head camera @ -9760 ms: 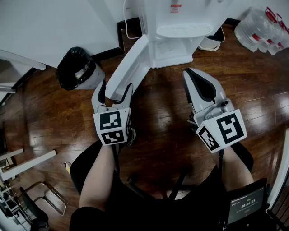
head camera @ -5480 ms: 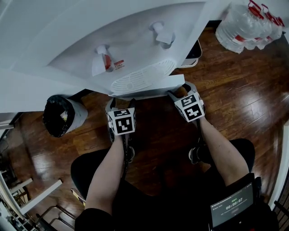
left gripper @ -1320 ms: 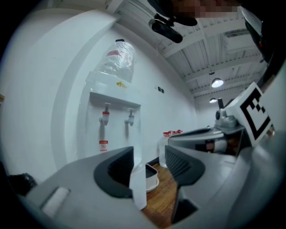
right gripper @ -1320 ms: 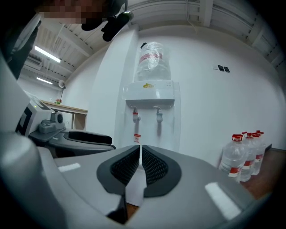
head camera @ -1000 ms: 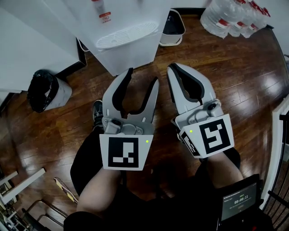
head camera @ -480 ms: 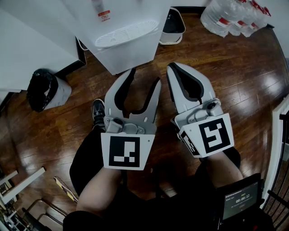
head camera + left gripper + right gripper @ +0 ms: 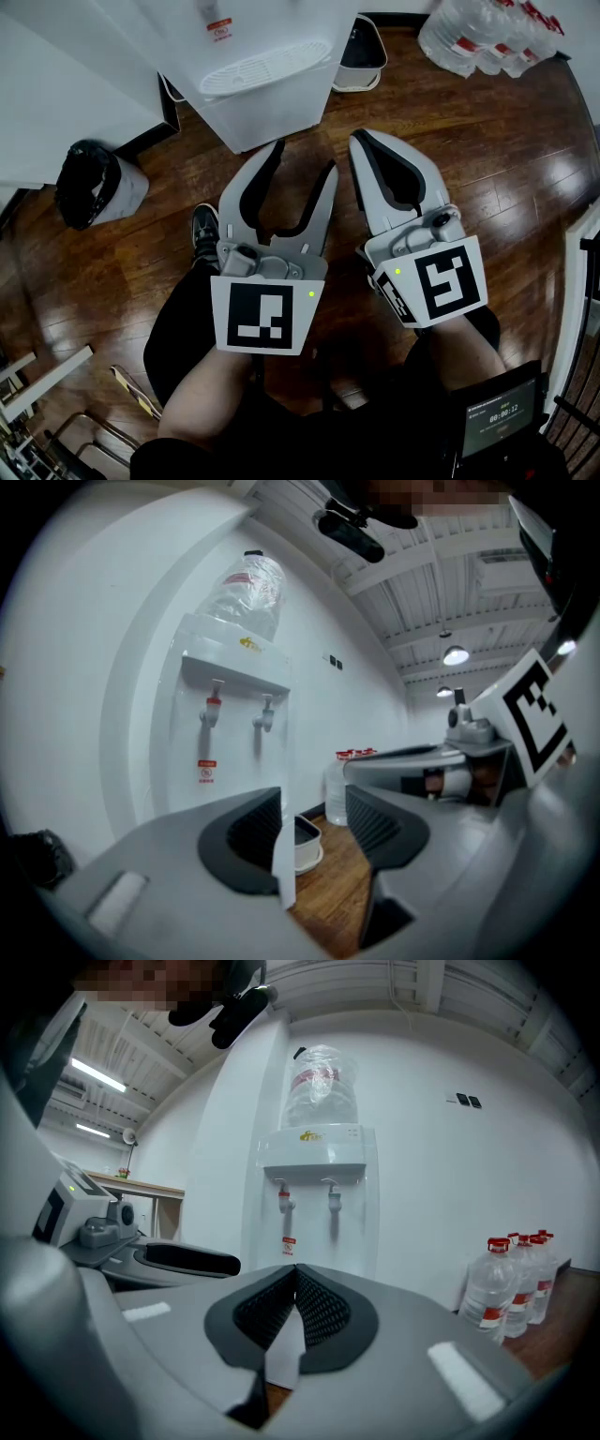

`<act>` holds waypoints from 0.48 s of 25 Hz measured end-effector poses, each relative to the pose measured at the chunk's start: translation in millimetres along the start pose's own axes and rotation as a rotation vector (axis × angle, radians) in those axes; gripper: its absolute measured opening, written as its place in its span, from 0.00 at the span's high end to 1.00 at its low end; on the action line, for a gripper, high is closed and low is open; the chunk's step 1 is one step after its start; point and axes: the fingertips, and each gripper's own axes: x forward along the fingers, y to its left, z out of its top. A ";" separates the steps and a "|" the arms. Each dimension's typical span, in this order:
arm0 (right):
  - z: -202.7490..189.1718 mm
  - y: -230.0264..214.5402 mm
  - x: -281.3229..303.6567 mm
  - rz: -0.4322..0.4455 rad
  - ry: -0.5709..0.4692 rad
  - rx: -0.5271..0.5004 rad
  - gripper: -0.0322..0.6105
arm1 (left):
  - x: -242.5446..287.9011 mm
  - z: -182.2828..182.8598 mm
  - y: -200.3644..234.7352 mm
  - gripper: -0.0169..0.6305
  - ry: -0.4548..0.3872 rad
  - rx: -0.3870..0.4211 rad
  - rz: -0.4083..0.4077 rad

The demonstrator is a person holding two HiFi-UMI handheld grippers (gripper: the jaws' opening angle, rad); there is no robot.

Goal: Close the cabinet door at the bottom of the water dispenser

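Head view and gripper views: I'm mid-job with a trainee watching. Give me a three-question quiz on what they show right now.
1. True or false: the cabinet door at the bottom of the water dispenser stands swung open toward the person.
2. Which gripper has its jaws together? A: the left gripper. B: the right gripper. C: both.
3. Fill in: in the head view, on the floor at the far right by the wall, stands a cluster of clear ___ with red caps.

Key: 1 false, the door sits flush with the front. 2 B, the left jaws stand apart with nothing between them. 3 water bottles.
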 end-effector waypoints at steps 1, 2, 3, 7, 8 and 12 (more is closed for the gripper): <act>0.0 -0.2 0.0 0.000 0.000 0.000 0.94 | 0.1 -0.2 -0.1 0.61 0.002 0.001 -0.001; -0.1 -0.3 -0.1 0.000 0.000 0.001 0.94 | 0.1 -0.4 -0.2 0.61 0.004 0.001 -0.002; -0.3 -0.2 -0.1 0.000 0.001 0.001 0.94 | 0.1 -0.7 -0.3 0.61 0.005 0.001 -0.002; -0.8 0.2 0.4 0.002 0.003 -0.001 0.94 | 0.3 -1.9 -2.7 0.61 0.010 0.008 -0.011; -0.9 0.4 0.5 0.003 0.003 -0.001 0.94 | 0.4 -2.5 -3.7 0.61 0.012 0.010 -0.014; -1.2 1.8 0.6 0.008 0.003 -0.005 0.94 | 1.0 -4.3 -5.0 0.61 0.019 0.010 -0.017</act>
